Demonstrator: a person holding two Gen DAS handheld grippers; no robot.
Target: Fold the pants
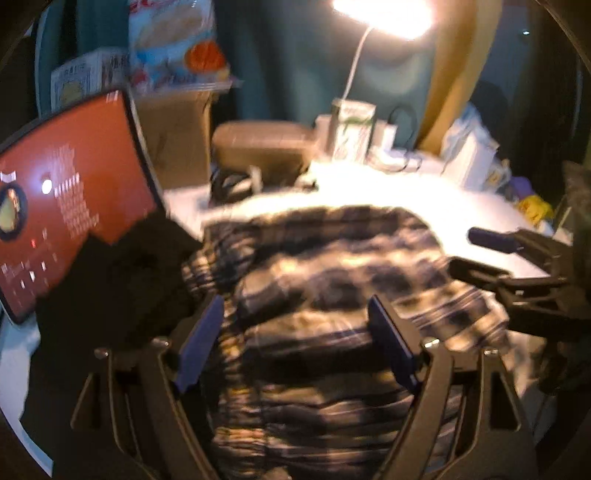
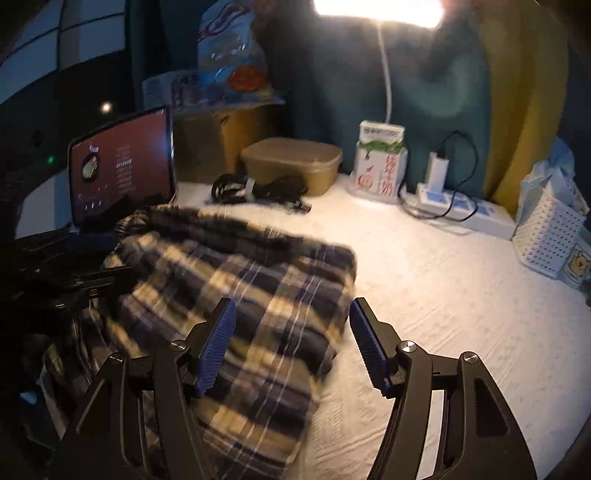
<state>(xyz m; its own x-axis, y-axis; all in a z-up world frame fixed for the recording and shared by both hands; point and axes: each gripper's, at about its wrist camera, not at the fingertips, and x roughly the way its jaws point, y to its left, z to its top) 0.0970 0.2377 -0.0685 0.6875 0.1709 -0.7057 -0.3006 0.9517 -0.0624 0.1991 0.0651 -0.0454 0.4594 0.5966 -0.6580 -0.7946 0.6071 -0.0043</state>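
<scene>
Plaid pants (image 2: 236, 295) lie bunched on a white-covered worktop (image 2: 443, 295), under and ahead of both tools. The left tool (image 1: 295, 347) stands wide, its blue pads clear of the cloth with nothing gripped; the right tool (image 2: 291, 343) is likewise wide and empty, its left pad over the pants, its right pad over bare cover. No earlier picture is given, so only this spread stance can be told.

The right wrist view alone shows sharply a white power strip (image 2: 465, 210) with a plugged charger and a perforated white basket (image 2: 550, 236) far right of the tool. The left wrist view, blurred, shows the right tool from the side (image 1: 517, 266), reaching in from its right.

Ahead of the tools sit a lidded tan box (image 2: 291, 162), contents hidden, a coil of black cable (image 2: 255, 192) just before it, a milk carton (image 2: 380, 162) and a lit lamp (image 2: 376, 11) overhead. A tablet with a red screen (image 2: 122, 166) stands ahead-left, beside a cardboard box (image 2: 218, 140) topped with a snack bag (image 2: 229, 59).
</scene>
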